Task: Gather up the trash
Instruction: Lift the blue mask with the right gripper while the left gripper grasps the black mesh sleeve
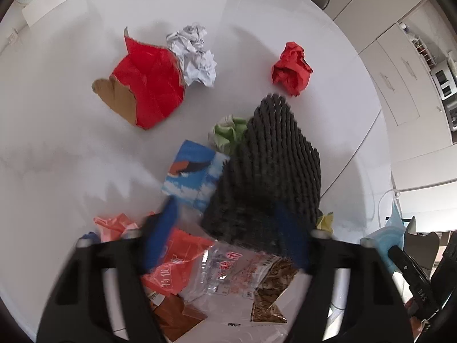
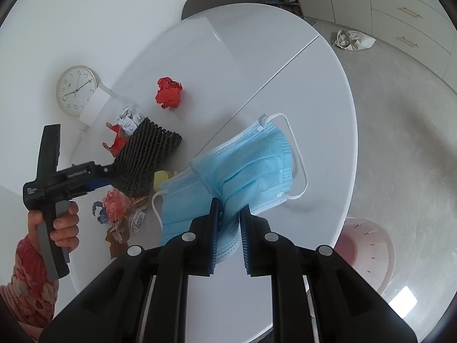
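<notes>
Right tool [image 2: 230, 214] pinches blue masks [image 2: 245, 168]; left tool [image 2: 110, 174] grips black foam netting [image 2: 145, 157].

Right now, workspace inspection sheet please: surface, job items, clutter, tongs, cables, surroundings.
Surface: round white table, a seam across it.
Job's things: blue face masks in the right tongs; black foam net between the left tongs' fingers; red paper ball, white paper ball, torn red box, snack wrappers loose on the table.
Clutter: crumpled bag on the floor.
Tongs: right tongs shut on the masks; left tongs around the net, grip unclear.
Cables: nothing seen.
Surroundings: wall clock, pink bin beside the table, cabinets.
</notes>
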